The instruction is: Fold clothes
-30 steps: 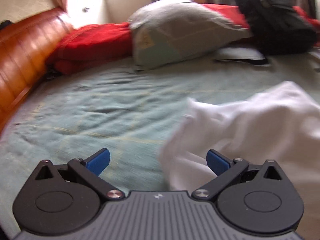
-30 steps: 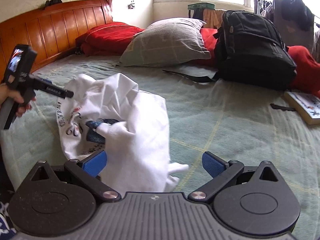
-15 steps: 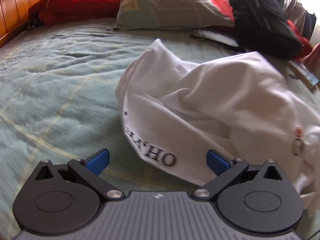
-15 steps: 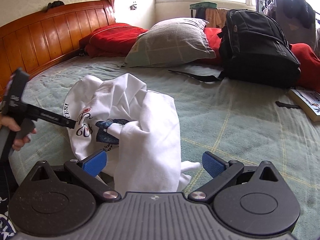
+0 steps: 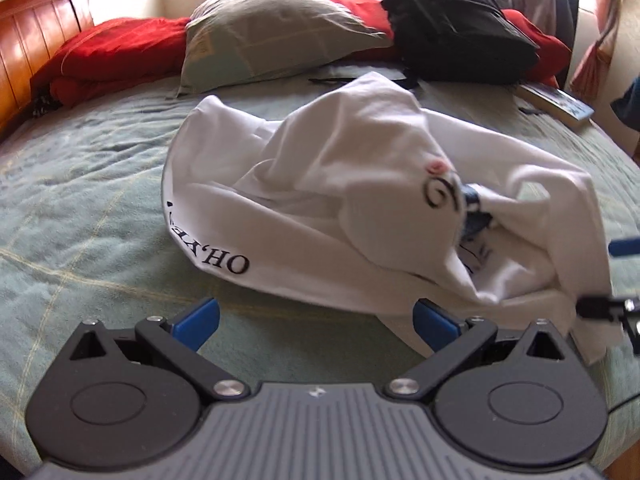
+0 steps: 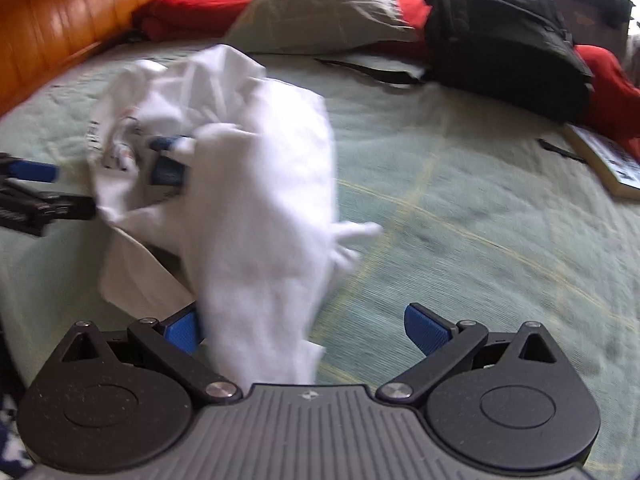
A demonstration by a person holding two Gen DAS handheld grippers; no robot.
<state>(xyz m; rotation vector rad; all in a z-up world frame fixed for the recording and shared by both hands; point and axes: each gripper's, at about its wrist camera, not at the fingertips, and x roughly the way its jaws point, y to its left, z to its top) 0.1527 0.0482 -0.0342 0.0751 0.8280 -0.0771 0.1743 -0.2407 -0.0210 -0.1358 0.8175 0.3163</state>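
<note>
A crumpled white T-shirt (image 5: 320, 200) with black lettering and a printed design lies bunched on the green bedspread (image 5: 80, 208). My left gripper (image 5: 316, 322) is open, its blue pads just short of the shirt's near hem. The right gripper (image 5: 608, 276) shows at that view's right edge, beside the shirt. In the right wrist view, the shirt (image 6: 260, 200) runs down toward me, and a fold of it lies between the open fingers of my right gripper (image 6: 304, 328), close to the left pad. The left gripper (image 6: 68, 188) pokes in from the left, at the shirt's edge.
Across the head of the bed sit a grey-green pillow (image 5: 272, 36), a red blanket (image 5: 116, 52) and a black backpack (image 6: 508, 36). A book (image 6: 608, 160) lies at the right. The wooden headboard (image 6: 60, 20) runs along the left. Bare bedspread (image 6: 480, 220) spreads right of the shirt.
My left gripper swung right and now faces the shirt at close range. My right gripper moved forward and lower, so the shirt's fold now lies between its fingers. The view is blurred.
</note>
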